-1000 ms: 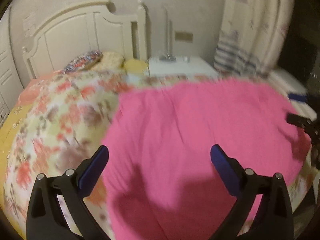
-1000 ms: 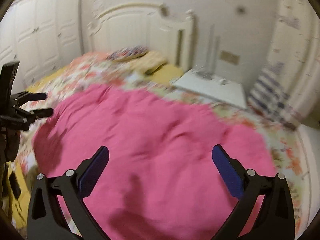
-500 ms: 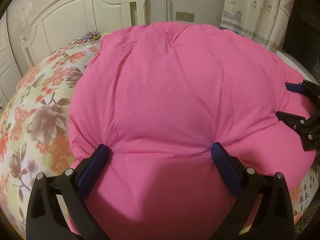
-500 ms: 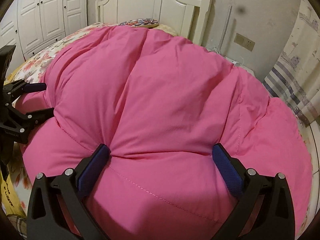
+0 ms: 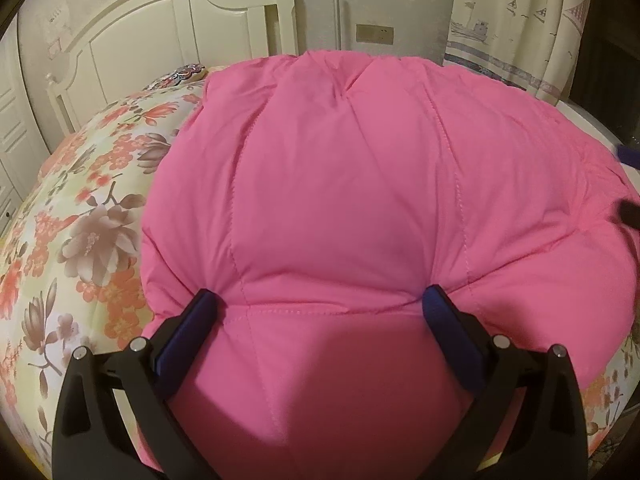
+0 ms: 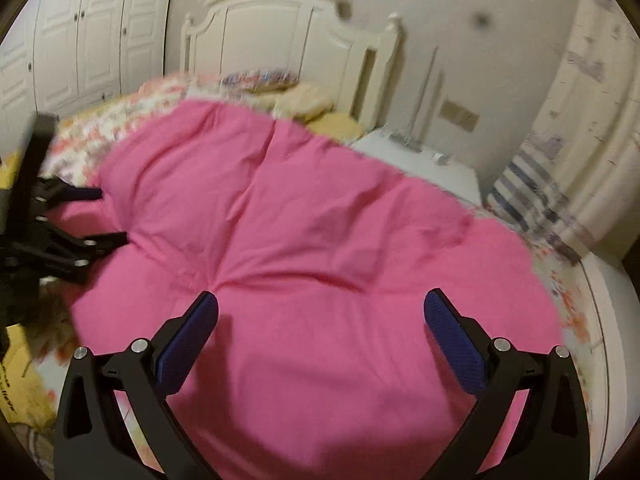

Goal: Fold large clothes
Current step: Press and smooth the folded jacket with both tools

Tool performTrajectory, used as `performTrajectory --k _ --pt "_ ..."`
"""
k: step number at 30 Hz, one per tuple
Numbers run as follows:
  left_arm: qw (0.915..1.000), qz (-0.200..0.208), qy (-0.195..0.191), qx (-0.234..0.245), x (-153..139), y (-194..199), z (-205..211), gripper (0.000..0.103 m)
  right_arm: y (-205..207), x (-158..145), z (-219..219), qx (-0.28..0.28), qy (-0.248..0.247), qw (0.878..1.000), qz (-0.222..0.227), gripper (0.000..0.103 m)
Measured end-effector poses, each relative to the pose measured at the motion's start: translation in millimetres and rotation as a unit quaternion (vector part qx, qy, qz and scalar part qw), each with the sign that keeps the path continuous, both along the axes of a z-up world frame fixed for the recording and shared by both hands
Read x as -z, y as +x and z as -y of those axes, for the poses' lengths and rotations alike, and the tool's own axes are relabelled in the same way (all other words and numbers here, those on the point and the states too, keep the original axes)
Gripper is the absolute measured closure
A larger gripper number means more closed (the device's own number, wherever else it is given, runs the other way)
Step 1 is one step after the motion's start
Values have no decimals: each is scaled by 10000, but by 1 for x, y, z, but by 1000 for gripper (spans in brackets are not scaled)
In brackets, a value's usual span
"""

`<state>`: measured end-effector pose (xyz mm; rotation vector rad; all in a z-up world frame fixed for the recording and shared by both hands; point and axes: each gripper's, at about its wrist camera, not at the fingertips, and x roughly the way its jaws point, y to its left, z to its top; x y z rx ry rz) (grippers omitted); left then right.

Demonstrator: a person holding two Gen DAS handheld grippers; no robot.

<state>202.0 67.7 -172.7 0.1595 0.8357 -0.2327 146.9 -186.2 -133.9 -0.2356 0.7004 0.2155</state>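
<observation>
A large pink quilted garment lies spread over the floral bedspread. My left gripper is open, and both blue pads press into the near part of the pink fabric. In the right wrist view the same garment looks blurred, and my right gripper hangs open just above its near edge with nothing between the fingers. The left gripper shows at that view's left edge, dug into the fabric. Only the tips of the right gripper peek in at the far right.
A white headboard and pillows stand at the far end of the bed. A white nightstand and a patterned curtain are to the right. White wardrobe doors line the left wall.
Both grippers came down onto the pink garment and pressed into it. Since half a second ago the right gripper has drawn back and up; the left still presses.
</observation>
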Motion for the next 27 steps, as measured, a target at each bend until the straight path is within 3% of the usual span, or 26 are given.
performTrajectory --k 4,8,10,22,27 --pt "10000 1 -6 3 0 0 0 2 -36 1 40 339 -25 9994 -5 4" --pt "10000 10 14 0 0 0 -1 2 -51 32 85 934 177 9950 -319 4" --pt "10000 15 17 -3 0 0 0 2 -51 53 95 923 410 9939 -438 4" --pt "10000 73 33 -24 1 -1 1 2 -40 67 89 803 287 9933 -782 4" --pt "9998 47 65 -181 -27 -16 7 3 -42 67 88 805 285 9933 -780 4"
